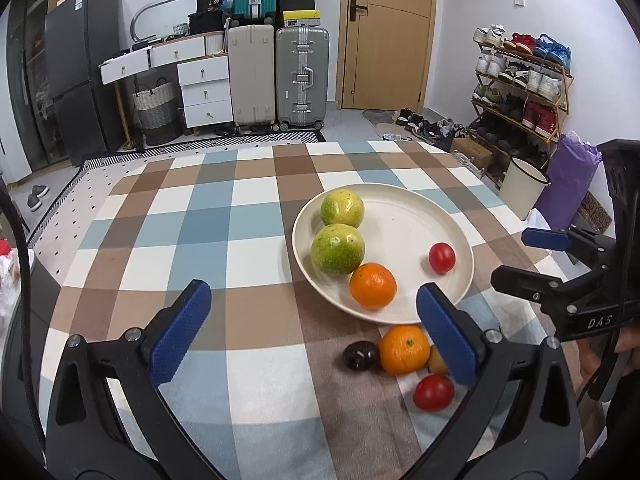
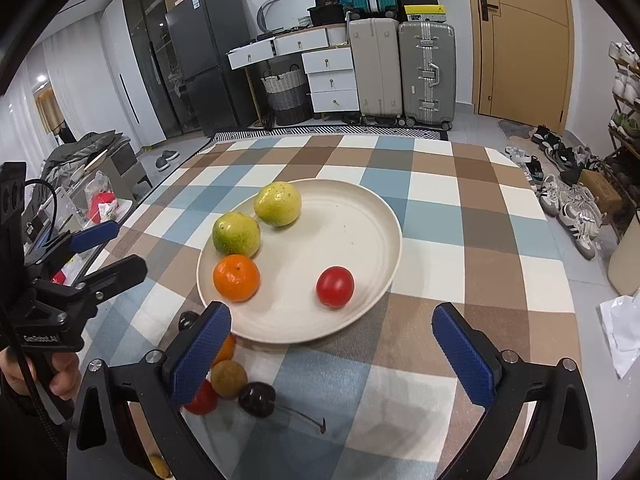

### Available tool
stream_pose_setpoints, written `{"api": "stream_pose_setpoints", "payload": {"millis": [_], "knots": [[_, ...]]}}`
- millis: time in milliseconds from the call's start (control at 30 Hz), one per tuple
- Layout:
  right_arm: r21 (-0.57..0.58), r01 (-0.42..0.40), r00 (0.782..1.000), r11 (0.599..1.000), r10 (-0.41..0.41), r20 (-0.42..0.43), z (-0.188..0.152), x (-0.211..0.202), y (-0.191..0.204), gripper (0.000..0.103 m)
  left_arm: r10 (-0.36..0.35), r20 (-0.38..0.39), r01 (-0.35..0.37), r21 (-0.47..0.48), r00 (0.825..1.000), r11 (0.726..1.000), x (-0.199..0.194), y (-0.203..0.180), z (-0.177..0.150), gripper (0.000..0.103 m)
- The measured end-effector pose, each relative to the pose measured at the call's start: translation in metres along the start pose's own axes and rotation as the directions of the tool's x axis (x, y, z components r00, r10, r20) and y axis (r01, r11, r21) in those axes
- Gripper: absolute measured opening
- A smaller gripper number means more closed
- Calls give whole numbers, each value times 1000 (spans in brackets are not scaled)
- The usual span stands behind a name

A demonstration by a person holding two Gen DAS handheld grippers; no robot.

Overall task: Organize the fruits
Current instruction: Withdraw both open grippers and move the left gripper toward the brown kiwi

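Observation:
A cream plate (image 1: 404, 216) (image 2: 360, 220) sits on the checked tablecloth. It holds two green-yellow fruits (image 1: 338, 249) (image 2: 236, 234), an orange (image 1: 373, 285) (image 2: 236, 278) and a red tomato (image 1: 441, 257) (image 2: 335, 286). On the cloth near the plate's front edge lie another orange (image 1: 404, 349), a dark cherry (image 1: 360, 355) (image 2: 257, 399), a red tomato (image 1: 433, 392) (image 2: 202, 400) and a small yellow-brown fruit (image 2: 229, 378). My left gripper (image 1: 316, 320) is open and empty, above the cloth left of these. My right gripper (image 2: 332, 352) is open and empty, in front of the plate.
The table's far edge (image 1: 280, 146) faces suitcases (image 1: 302, 76), white drawers and a wooden door. A shoe rack (image 1: 520, 88) and a white bin (image 1: 522, 186) stand to the right. A small yellow fruit (image 2: 160, 466) lies near the table's front edge.

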State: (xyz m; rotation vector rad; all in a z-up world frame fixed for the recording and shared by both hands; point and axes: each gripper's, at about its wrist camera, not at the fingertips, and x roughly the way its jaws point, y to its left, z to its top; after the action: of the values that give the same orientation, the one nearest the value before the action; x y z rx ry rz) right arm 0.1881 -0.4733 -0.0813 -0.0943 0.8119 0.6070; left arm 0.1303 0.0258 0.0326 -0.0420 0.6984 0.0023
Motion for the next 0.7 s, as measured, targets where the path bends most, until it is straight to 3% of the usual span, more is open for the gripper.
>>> {"api": "stream_pose_setpoints", "payload": {"millis": [367, 700], "knots": [[-22, -5, 1000, 1000, 5, -17, -22, -19, 5, 102, -2, 2, 2, -14, 1000, 1000, -40, -7, -28, 102], [-29, -15, 999, 999, 14, -43, -41, -27, 6, 102, -1, -40, 1, -8, 999, 1000, -47, -15, -55, 102]]}}
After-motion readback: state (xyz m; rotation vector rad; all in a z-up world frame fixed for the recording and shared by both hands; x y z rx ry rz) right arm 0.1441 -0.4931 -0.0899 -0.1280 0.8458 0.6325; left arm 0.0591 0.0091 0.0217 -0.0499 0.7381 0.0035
